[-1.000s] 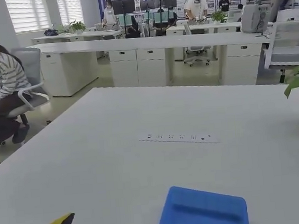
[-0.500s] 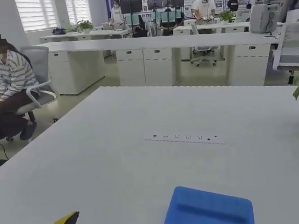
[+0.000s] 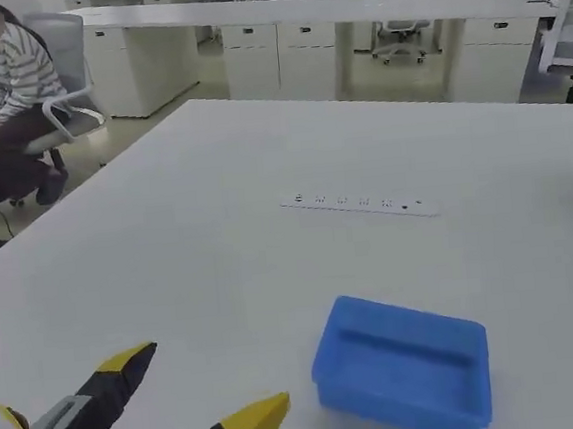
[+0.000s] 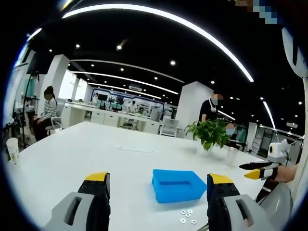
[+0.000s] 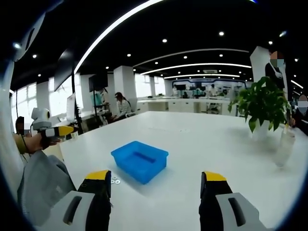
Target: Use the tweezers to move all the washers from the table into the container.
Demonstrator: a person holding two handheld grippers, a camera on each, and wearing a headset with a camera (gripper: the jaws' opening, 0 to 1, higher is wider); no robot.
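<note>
i am holding my left hand-held gripper [image 4: 159, 177] and my right hand-held gripper [image 5: 155, 175] spread wide over the white bench [image 3: 219, 240], and the little washers [image 4: 186, 215] are lying just beside the blue container [image 4: 177, 184].

I see a blue container [image 3: 402, 327] on my white table [image 3: 199, 242]; the left gripper [image 4: 159, 178] and right gripper [image 5: 155, 176] have yellow-tipped black jaws.

The white tabletop [image 3: 168, 235] carries an open-topped blue container [image 3: 400, 365], a white power strip [image 3: 358, 204] lying well beyond it, and small washers [image 4: 187, 215] just beside the container.
</note>
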